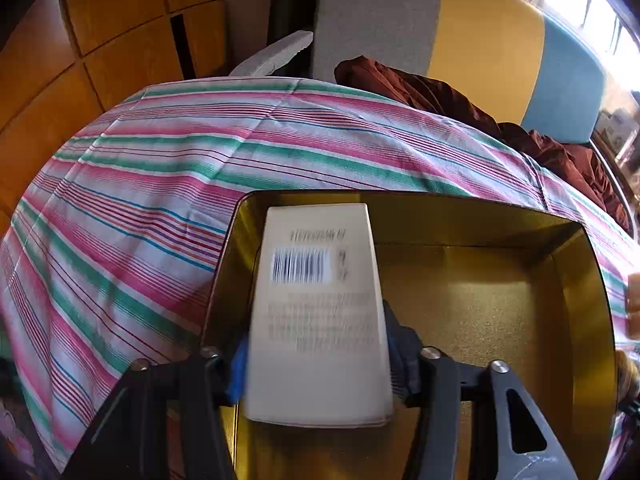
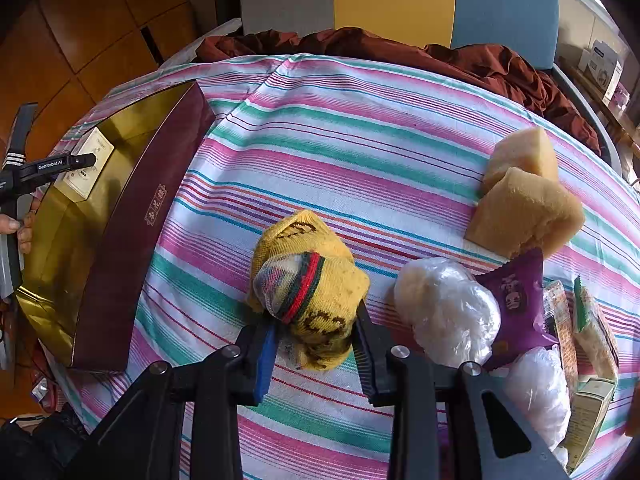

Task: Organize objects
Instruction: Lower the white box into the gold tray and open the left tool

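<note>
Each tool is black plastic with angular arms and round silver screw heads at the pivots. The left tool (image 1: pixel 320 364) and the right tool (image 2: pixel 316 344) each carry one blue pad and one black ribbed pad. White "GenRobot.AI" lettering marks the left tool's arm.

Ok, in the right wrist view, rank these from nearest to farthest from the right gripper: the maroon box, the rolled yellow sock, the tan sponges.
1. Rolled yellow sock: between the fingers of the right gripper.
2. Maroon box: off to the left.
3. Tan sponges: upper right, farther back on the striped cloth.
</note>
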`<state>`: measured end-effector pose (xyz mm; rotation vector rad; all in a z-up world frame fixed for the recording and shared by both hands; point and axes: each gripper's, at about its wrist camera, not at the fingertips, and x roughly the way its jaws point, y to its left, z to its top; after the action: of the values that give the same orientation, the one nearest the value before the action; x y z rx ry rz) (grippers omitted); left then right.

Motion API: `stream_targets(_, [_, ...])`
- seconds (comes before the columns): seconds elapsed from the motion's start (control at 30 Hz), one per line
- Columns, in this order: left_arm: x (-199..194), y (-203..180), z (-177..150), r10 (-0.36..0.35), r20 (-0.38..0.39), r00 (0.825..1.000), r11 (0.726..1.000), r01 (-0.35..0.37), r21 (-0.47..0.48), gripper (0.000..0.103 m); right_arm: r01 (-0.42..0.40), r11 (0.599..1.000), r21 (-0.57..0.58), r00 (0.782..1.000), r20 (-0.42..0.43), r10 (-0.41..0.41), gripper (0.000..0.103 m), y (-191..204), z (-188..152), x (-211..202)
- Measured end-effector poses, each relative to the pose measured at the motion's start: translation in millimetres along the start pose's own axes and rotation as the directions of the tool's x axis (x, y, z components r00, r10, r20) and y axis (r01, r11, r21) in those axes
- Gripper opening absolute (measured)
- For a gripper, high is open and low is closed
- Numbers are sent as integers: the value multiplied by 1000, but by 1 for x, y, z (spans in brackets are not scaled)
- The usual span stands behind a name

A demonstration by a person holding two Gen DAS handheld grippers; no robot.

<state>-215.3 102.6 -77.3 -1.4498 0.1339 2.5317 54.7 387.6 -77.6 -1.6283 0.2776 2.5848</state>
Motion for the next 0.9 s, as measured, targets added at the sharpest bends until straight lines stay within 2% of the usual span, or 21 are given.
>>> stream_targets(0.17, [-18, 4, -4, -26, 7, 1000, 999, 26, -25, 65, 5, 1000, -5, 1000, 1, -5, 33, 0, 0, 0])
stream_targets(0.27, [-42, 4, -15, -50, 47, 998, 998, 51, -31, 66, 11, 1000, -8, 1000, 2, -11, 33, 1, 0, -1])
stream_targets(0.4, [-78, 6, -40, -59, 113, 992, 997, 64, -39, 73, 21, 1000, -14, 1000, 3, -21, 33, 2, 0, -1])
stream_targets(0.63, [-120, 13, -88, -71, 183, 980, 995, 82, -54, 74, 48, 999, -24, 999, 6, -48, 33, 8, -3, 0])
stream_targets(0.9, [-143, 17, -125, -71, 203, 977, 995, 83, -55, 74, 70, 998, 3, 997, 14, -70, 34, 20, -7, 0])
